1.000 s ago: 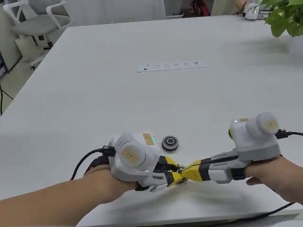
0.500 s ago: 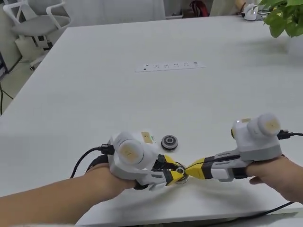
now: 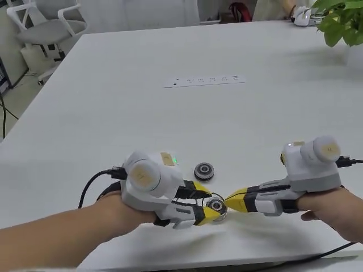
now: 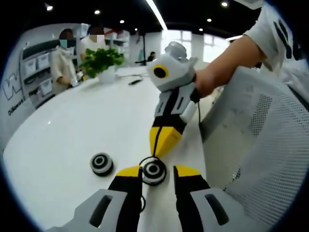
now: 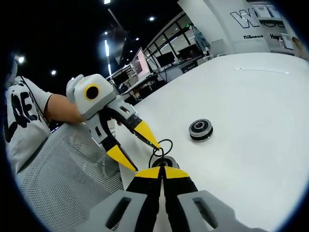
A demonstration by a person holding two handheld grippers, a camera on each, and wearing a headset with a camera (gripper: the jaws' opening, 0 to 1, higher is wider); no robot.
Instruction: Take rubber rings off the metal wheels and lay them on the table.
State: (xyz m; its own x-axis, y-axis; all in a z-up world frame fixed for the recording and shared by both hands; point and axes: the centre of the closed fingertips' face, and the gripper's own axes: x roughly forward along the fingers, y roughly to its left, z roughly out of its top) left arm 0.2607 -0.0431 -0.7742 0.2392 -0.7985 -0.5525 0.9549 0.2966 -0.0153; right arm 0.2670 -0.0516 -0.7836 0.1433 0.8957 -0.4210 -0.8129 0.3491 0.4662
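A small metal wheel (image 3: 216, 206) sits between the yellow tips of my left gripper (image 3: 210, 205), just above the table's near edge. In the left gripper view the wheel (image 4: 153, 172) is clamped between the left gripper (image 4: 158, 170) jaws. A thin black rubber ring (image 4: 148, 160) loops off the wheel toward the right gripper (image 4: 161, 143). My right gripper (image 5: 162, 172) is shut, pinching the ring (image 5: 162, 144), with the wheel (image 5: 166, 161) just beyond its tips. The right gripper (image 3: 229, 202) meets the left tip to tip. A second wheel (image 3: 204, 171) lies on the table.
A white power strip (image 3: 205, 80) lies mid-table. A green plant (image 3: 340, 20) stands at the far right corner and an office chair (image 3: 45, 25) at the far left. A mesh chair back (image 4: 251, 145) is close behind the grippers. The table's near edge (image 3: 227, 258) runs just below them.
The left gripper has rolled and lifted slightly, so the wheel now faces up between its tips. The right gripper has drawn back a little to the right, pulling the ring out.
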